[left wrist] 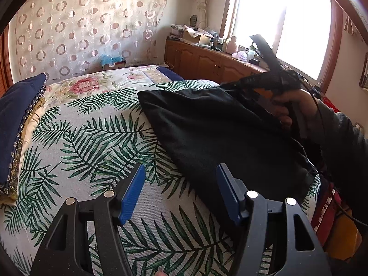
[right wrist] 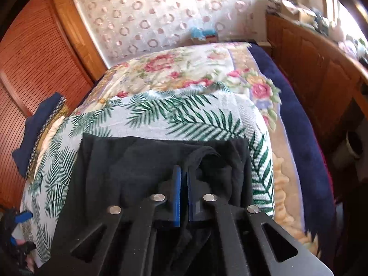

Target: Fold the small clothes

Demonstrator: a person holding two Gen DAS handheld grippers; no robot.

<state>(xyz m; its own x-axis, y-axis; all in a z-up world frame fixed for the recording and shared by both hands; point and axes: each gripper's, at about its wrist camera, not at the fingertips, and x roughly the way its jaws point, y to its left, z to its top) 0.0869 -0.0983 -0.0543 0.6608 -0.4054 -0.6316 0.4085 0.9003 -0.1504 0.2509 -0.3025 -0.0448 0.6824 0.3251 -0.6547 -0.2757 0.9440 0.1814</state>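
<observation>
A black garment (left wrist: 214,128) lies on the palm-leaf cloth (left wrist: 96,138) of the bed, with its right edge lifted. My left gripper (left wrist: 180,184) is open and empty, hovering above the garment's near-left edge. My right gripper (left wrist: 273,73) shows in the left wrist view at the right, raised and holding the garment's lacy edge. In the right wrist view my right gripper (right wrist: 183,172) is shut on a fold of the black garment (right wrist: 128,161), which hangs down onto the leaf cloth (right wrist: 195,119).
A floral blanket (left wrist: 96,82) covers the far bed. A dark blue cushion (left wrist: 16,119) lies at the left edge. Wooden cabinets (left wrist: 207,62) with clutter run under the window at right. A wooden louvred door (right wrist: 30,64) stands at left. The other gripper's blue pad (right wrist: 23,216) shows low left.
</observation>
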